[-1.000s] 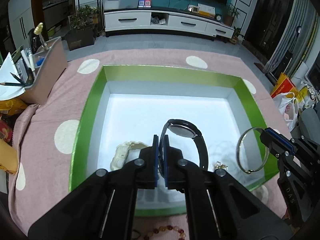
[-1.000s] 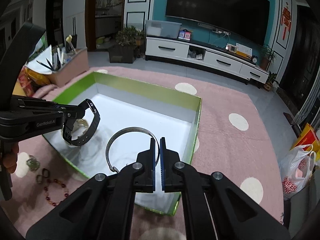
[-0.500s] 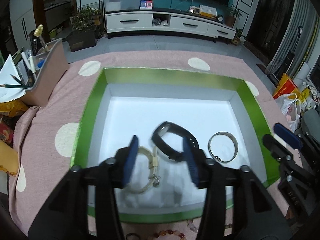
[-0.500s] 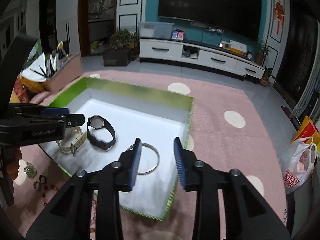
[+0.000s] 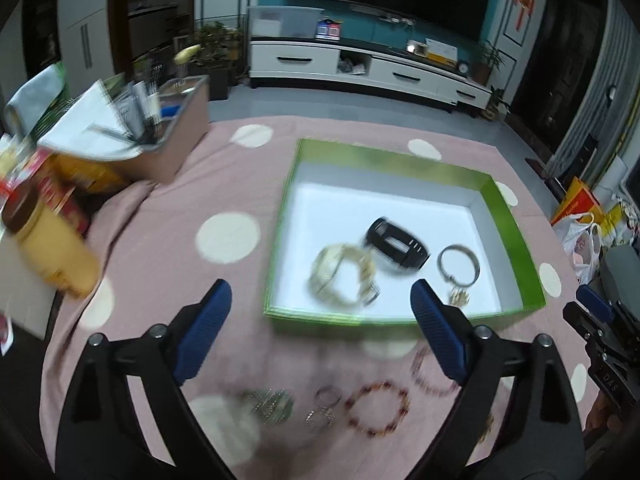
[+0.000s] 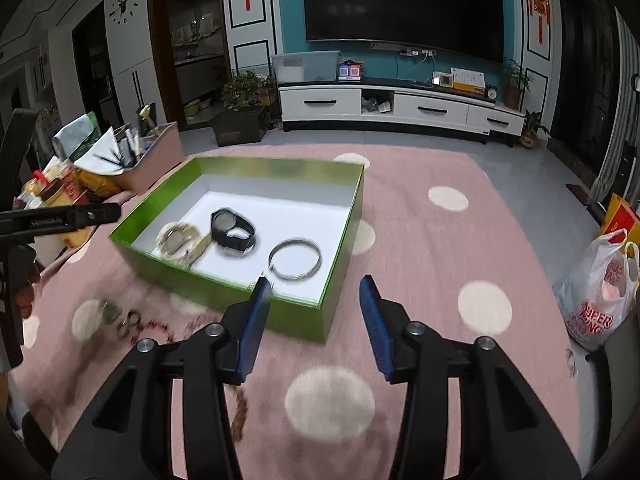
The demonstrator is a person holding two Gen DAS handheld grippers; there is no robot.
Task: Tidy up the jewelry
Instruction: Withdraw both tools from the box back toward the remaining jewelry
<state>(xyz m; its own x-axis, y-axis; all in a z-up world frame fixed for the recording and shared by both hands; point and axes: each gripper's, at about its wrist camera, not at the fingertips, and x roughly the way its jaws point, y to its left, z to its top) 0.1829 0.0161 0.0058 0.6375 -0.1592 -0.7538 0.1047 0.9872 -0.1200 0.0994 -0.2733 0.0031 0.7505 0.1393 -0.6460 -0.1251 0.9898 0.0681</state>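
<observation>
A green box (image 5: 510,220) with a white floor sits on the pink dotted cloth. In it lie a black watch (image 5: 396,246), a cream watch (image 5: 342,276) and a silver bangle (image 5: 458,266). My left gripper (image 5: 320,292) hangs in front of the box's near wall, its jaws opening wide with nothing between them. My right gripper (image 6: 315,284) is over the box's near right corner, jaws also opening and empty, with the bangle (image 6: 295,259) just beyond its tips. On the cloth in front of the box lie an amber bead bracelet (image 5: 378,410), a purple bracelet (image 5: 432,372) and small rings (image 5: 326,396).
A pink organiser (image 5: 168,136) full of pens and papers stands at the far left, with a yellow jar (image 5: 52,248) and snack packs beside it. A white plastic bag (image 6: 600,296) sits off the table's right edge. A TV cabinet (image 6: 400,110) lines the far wall.
Both grippers went from shut to open. The black watch and the bangle were let go and now lie in the box. Both grippers pulled back towards the near side of the box.
</observation>
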